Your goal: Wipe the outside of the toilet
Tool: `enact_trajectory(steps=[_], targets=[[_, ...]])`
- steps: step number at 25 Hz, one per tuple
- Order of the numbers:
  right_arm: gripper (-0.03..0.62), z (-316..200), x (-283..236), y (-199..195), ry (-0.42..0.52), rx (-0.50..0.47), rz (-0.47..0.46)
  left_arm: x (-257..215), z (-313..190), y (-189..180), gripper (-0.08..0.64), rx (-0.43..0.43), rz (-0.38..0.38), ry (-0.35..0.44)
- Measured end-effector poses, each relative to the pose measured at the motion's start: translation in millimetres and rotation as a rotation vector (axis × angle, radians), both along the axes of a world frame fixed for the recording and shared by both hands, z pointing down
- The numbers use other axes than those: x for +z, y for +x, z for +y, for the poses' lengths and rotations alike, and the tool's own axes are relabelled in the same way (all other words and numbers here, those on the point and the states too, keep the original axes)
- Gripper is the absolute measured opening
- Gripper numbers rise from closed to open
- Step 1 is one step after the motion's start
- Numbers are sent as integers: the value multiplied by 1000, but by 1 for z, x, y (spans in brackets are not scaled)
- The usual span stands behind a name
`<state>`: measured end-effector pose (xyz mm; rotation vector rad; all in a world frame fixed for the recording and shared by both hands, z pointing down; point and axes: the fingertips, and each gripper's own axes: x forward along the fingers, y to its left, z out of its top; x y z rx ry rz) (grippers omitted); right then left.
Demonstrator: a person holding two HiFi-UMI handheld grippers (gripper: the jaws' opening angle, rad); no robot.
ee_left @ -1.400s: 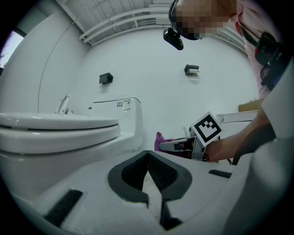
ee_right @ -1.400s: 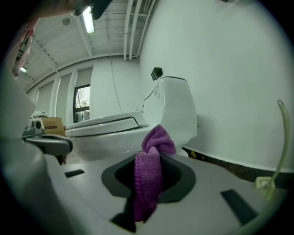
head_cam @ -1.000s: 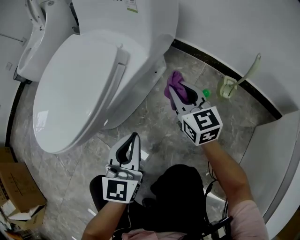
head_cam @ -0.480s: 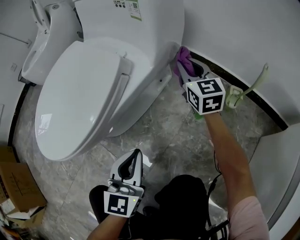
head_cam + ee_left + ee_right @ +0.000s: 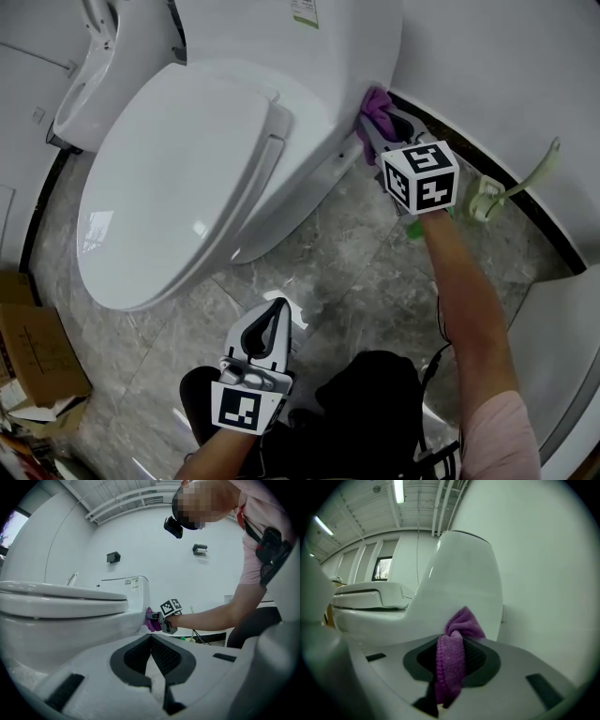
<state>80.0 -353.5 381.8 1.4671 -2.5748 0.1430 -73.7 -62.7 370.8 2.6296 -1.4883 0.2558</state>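
Pinching cloth [image 5: 451, 665] against toilet [image 5: 187, 178], right fingers [image 5: 486, 660]; left fingers [image 5: 165, 657] together, empty; brush holder [image 5: 483, 199] nearby.

Bright, even light; ceiling tube [image 5: 398, 490] overhead; glare on toilet lid [image 5: 94, 225]; fisheye vignette in gripper views.

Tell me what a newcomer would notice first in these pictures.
The big white toilet fills the upper left, lid down. By the wall, the right gripper presses a purple cloth against its side. The left gripper hangs shut and empty at bottom centre.
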Motion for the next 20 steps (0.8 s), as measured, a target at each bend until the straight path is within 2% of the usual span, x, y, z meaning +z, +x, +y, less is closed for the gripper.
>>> enact_trajectory(steps=[9, 20], targets=[[84, 16, 4, -17, -26, -26, -47, 8, 13, -10, 3, -13, -8, -14], [83, 45, 6, -46, -57, -64, -60, 9, 24, -11, 3, -10, -6, -8]])
